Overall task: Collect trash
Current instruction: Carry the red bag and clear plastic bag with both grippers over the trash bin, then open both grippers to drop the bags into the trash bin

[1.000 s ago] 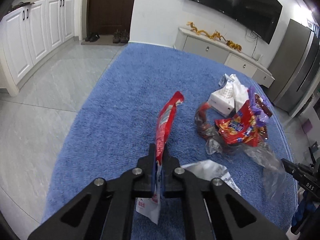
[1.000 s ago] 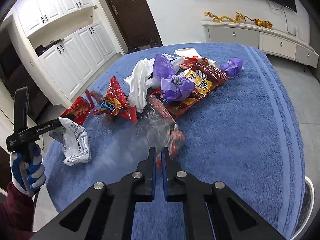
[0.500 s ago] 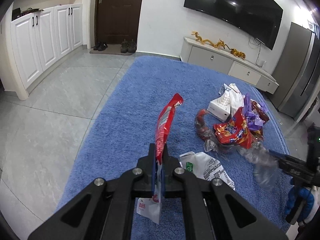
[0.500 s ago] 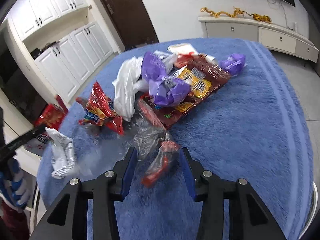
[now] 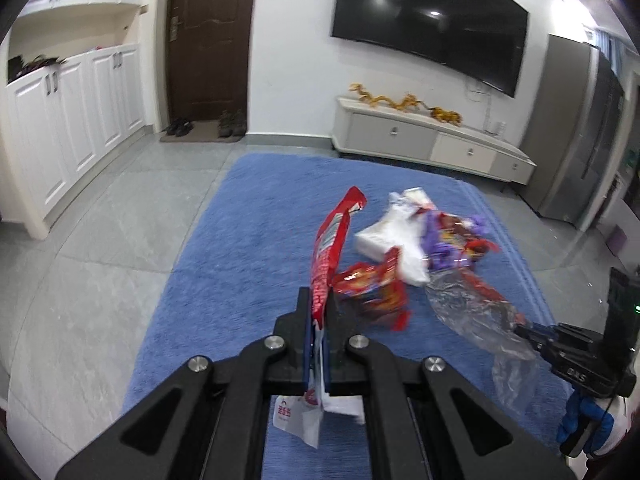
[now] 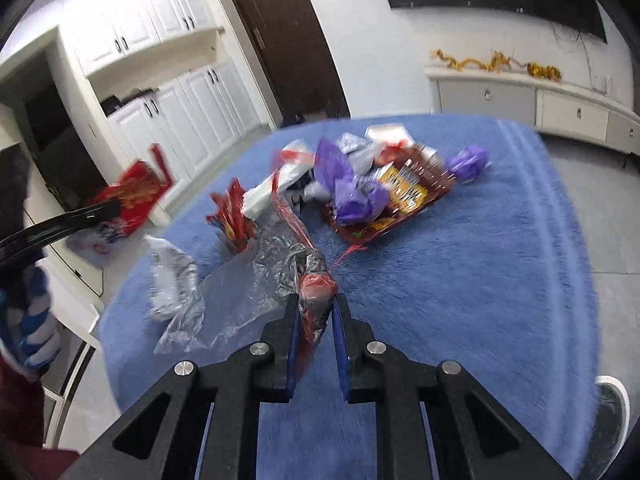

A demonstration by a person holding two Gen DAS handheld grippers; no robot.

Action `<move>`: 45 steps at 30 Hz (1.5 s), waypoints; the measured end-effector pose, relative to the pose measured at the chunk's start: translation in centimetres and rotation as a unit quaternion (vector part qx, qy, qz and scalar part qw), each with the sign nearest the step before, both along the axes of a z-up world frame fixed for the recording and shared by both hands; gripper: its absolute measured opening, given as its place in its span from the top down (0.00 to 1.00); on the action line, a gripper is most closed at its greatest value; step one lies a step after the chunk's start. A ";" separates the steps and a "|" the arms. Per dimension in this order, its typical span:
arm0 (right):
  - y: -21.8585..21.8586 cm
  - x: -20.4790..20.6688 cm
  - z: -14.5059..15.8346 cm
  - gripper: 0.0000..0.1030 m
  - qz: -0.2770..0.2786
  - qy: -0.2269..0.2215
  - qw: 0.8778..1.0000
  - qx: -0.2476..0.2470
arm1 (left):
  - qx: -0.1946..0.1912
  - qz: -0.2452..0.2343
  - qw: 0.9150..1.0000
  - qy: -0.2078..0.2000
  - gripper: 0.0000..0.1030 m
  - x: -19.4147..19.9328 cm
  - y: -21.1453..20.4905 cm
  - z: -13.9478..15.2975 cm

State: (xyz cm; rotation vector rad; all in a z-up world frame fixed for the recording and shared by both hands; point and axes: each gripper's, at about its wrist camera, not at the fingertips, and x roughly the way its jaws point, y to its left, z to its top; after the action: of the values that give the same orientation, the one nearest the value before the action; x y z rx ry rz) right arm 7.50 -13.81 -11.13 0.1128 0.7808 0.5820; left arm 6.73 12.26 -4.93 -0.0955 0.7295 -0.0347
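A blue rug (image 5: pixel 256 232) covers grey tiled floor (image 5: pixel 104 216). Toward its far right corner lies a heap of trash (image 5: pixel 424 240): white tissue pack, purple and red wrappers. A crumpled white wrapper (image 6: pixel 172 280) lies nearer its left edge.

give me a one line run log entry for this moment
left gripper: shut on red wrapper | right gripper: closing on clear plastic bag | rug: more trash

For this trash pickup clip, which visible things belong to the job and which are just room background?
Job:
left gripper, shut on the long red wrapper
right gripper, jaws closing on the clear plastic bag
purple wrapper, red snack bag, white tissue pack

Background:
blue rug, TV, door, white cabinets, shoes
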 end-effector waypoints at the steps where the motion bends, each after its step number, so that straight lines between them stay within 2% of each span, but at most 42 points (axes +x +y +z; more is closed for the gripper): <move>1: -0.6 -0.4 0.7 0.86 -0.006 -0.006 1.000 0.002 | 0.002 -0.011 1.000 -0.002 0.97 0.1 -1.0 0.3; 6: -7.3 -3.4 2.6 0.86 -0.076 -0.031 0.997 0.015 | 0.000 -0.076 0.997 0.005 0.97 0.9 -6.7 0.8; 9: -12.1 -5.0 2.1 0.86 -0.137 -0.031 0.990 0.003 | 0.005 -0.131 0.991 0.011 0.97 1.8 -11.8 0.8; 12: -17.6 -6.6 0.3 0.86 -0.209 -0.015 0.978 -0.007 | 0.011 -0.192 0.981 0.020 0.97 2.7 -17.8 0.4; 15: -22.4 -8.5 -1.8 0.86 -0.277 0.003 0.961 -0.021 | 0.018 -0.251 0.967 0.034 0.97 3.5 -24.0 -0.4; 20: -29.1 -10.9 -6.6 0.86 -0.368 0.055 0.928 -0.031 | 0.031 -0.341 0.937 0.065 0.97 3.7 -34.9 -2.9; 23: -31.7 -11.1 -9.1 0.86 -0.396 0.085 0.913 -0.039 | 0.047 -0.376 0.921 0.088 0.97 4.2 -40.8 -5.1; 25: -32.7 -10.6 -10.5 0.86 -0.406 0.104 0.907 -0.043 | 0.044 -0.394 0.910 0.117 0.97 4.8 -44.6 -7.0; 29: -34.0 -9.3 -13.0 0.86 -0.415 0.134 0.898 -0.052 | 0.056 -0.409 0.897 0.155 0.97 6.2 -50.5 -10.5; 34: -34.9 -8.3 -15.3 0.82 -0.428 0.161 0.888 -0.053 | 0.054 -0.423 0.881 0.205 0.94 6.9 -55.1 -14.1; 38: -36.0 -8.4 -16.7 0.57 -0.438 0.171 0.882 -0.033 | 0.048 -0.424 0.872 0.241 0.94 7.5 -56.8 -16.2; 39: -36.0 -8.3 -16.6 0.57 -0.439 0.171 0.881 -0.032 | 0.043 -0.425 0.870 0.248 0.94 7.7 -57.1 -16.5; 42: -36.0 -8.9 -15.9 0.56 -0.443 0.169 0.880 -0.027 | 0.031 -0.424 0.870 0.249 0.94 7.7 -57.0 -16.5; 45: -36.1 -9.5 -15.3 0.55 -0.447 0.163 0.879 -0.026 | 0.027 -0.425 0.875 0.229 0.94 7.3 -56.1 -15.5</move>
State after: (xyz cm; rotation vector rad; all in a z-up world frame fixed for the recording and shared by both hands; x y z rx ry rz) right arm -1.99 -49.94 -26.45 0.5031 0.9647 -0.3535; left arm 14.01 -43.86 -20.46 0.2901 1.2037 -0.8606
